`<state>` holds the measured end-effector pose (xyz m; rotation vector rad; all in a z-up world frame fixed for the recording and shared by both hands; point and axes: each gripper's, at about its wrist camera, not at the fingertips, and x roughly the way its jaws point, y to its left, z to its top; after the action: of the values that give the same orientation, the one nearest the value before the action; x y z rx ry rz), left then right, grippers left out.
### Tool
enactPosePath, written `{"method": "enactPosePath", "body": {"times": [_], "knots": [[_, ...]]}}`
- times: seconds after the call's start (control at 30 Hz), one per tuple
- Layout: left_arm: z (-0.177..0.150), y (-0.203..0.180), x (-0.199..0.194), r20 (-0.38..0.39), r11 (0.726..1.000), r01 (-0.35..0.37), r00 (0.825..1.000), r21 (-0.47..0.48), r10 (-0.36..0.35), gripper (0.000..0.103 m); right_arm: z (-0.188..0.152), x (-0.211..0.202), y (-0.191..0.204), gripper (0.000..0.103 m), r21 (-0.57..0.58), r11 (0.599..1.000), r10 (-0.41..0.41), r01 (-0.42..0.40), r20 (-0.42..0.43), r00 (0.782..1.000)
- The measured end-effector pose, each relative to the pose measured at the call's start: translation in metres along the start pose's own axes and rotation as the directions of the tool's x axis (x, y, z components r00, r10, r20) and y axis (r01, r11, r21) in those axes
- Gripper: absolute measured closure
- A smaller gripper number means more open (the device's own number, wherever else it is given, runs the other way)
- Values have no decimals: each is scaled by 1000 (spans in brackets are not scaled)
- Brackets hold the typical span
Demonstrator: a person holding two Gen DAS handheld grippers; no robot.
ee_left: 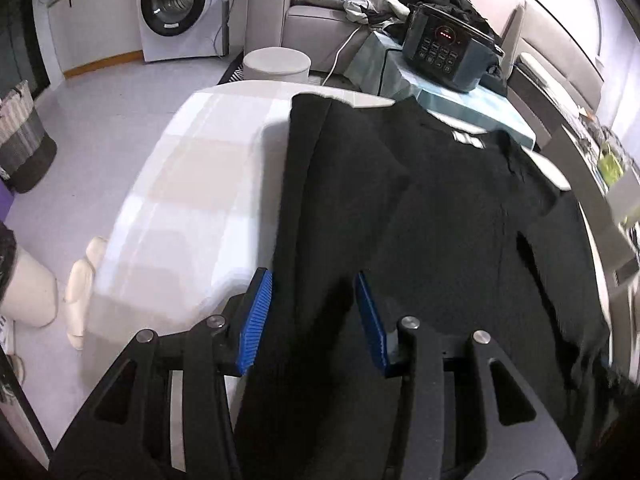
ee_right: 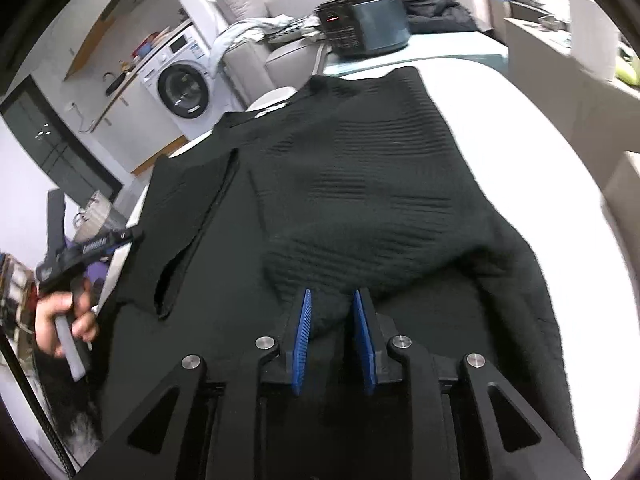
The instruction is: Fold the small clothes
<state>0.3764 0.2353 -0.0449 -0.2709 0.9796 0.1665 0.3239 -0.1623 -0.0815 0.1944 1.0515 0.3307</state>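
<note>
**Sweater on the table, hem pinched, side fold in hand**

Sweater [ee_right: 360, 184], black and ribbed, lies spread flat on the white table [ee_right: 540, 160], collar and neck label at the far end, hem towards me. Its left side is already turned over along a straight lengthwise crease.

My right gripper [ee_right: 331, 320] stands narrow at the near hem, with a ridge of knit bunched between the blue pads [ee_right: 302, 340]; I judge it a grip on the sweater. My left gripper [ee_left: 314, 312] is held partly apart, straddling the folded left edge; cloth runs between the pads [ee_left: 256, 320], but I cannot tell whether they press it. My hand [ee_right: 64, 320] on that tool shows at the table's left edge.

Recommendations for this step, as I judge it:
- Confirm both layers are in the pinch before lifting.
- Keep the two grippers level, so the crease stays straight.
- Carry the hem towards the collar slowly; loose knit drags and skews.
</note>
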Motion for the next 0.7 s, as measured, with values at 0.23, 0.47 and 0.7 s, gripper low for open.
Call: {"method": "enactPosePath", "body": {"times": [0.23,0.47,0.7], "knots": [[27,15,26,10,997,-56,998,-48,57,88,8,-21,-16,75,31,999,-32,31,56,998],[12,15,-11,41,999,-32,999,-24,33,82,32,-24,-33,73,58,996,-74,69,94,993],[-24,-15,-56,85,998,45,995,50,-49,51,74,-5,-43,68,73,993,-99,91,121,988]]}}
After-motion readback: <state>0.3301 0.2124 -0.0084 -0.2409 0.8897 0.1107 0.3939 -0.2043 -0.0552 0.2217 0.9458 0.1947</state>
